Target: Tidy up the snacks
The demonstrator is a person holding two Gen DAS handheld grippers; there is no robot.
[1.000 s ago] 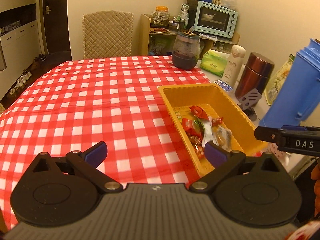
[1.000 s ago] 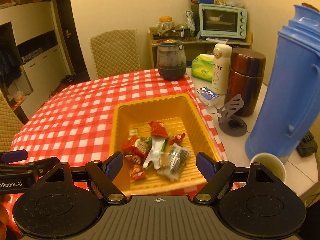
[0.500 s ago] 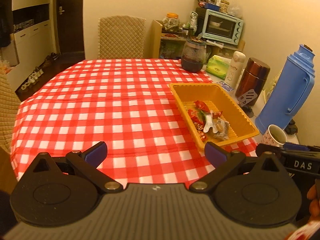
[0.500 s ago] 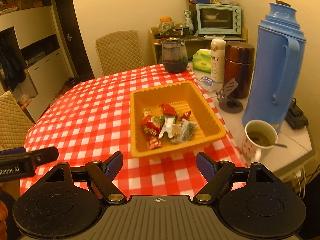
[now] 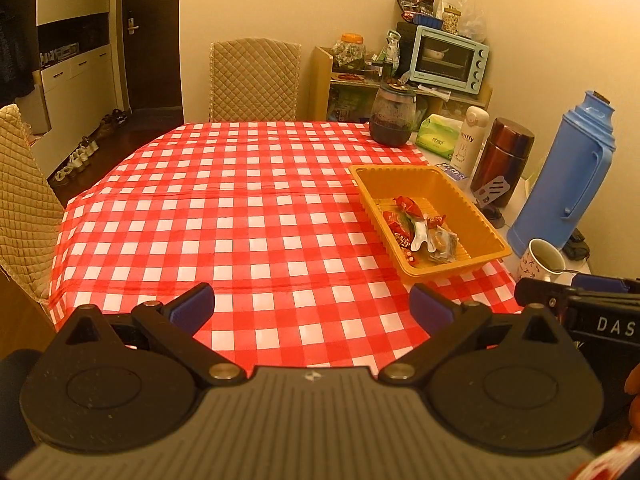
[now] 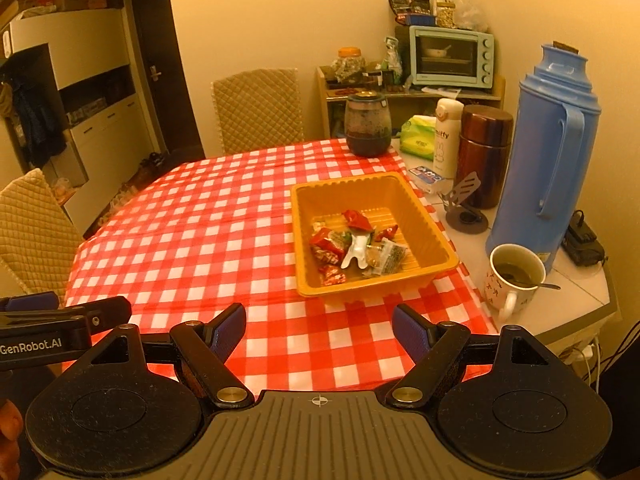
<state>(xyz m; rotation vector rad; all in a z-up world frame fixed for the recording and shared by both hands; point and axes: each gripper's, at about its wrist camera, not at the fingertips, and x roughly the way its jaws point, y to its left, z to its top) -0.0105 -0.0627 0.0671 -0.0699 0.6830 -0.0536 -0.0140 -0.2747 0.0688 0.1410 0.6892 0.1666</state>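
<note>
Two grippers: both held back over the near edge of the bench, well apart from the yellow tray (image 6: 436,252).
Left gripper (image 5: 312,306): fingers spread wide, nothing between them.
Right gripper (image 6: 319,326): fingers released and wide too, nothing held.
Snacks (image 6: 354,250): small heap of wrapped packets, mostly red, one white, one clear, all lying inside the yellow tray, on its floor toward the near wall.
Loose snacks: none visible on the checked tablecloth (image 5: 224,208) outside the tray.
Tray position: on the right side of the bench, near its right edge; mug (image 6: 514,278) just right of the tray's near corner, blue thermos flask (image 6: 548,152) behind the mug, dark glass jar (image 6: 367,124) well beyond the tray's far wall.
Key relation: from the right gripper the tray lies straight ahead and slightly right; from the left gripper it lies ahead and far right. Right hand looks nearer and better lined up.
Tray long axis: runs roughly away from the grippers, near to far.
Progress (judgement): sorting looks finished, or close to it, since every packet in sight is in the tray.
Risk (judgement): any reach past the tray's right wall comes close to the mug, which holds liquid and a spoon.
</note>
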